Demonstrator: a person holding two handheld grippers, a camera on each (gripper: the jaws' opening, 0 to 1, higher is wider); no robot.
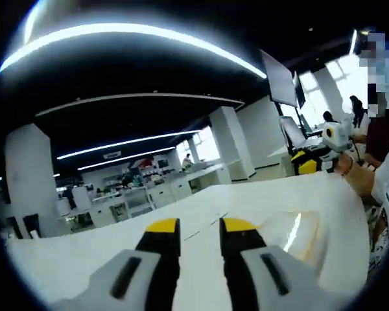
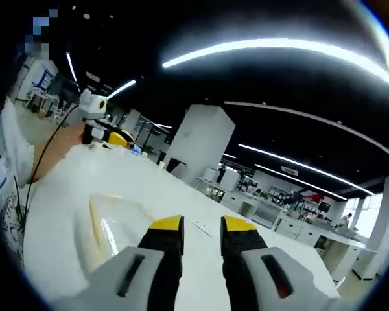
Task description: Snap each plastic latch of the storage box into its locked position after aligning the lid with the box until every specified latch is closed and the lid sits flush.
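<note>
White desk (image 1: 246, 201) fills the low frame; your left hand-held gripper (image 1: 200, 227) and right hand-held gripper (image 2: 201, 225) gape, holding nothing.

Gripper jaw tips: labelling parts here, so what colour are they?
Yellow tips on black jaws, clearest on the left gripper in the left gripper view.

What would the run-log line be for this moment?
left gripper: open, empty | right gripper: open, empty | white table: clear plastic piece lying on it | latches: none seen
</note>
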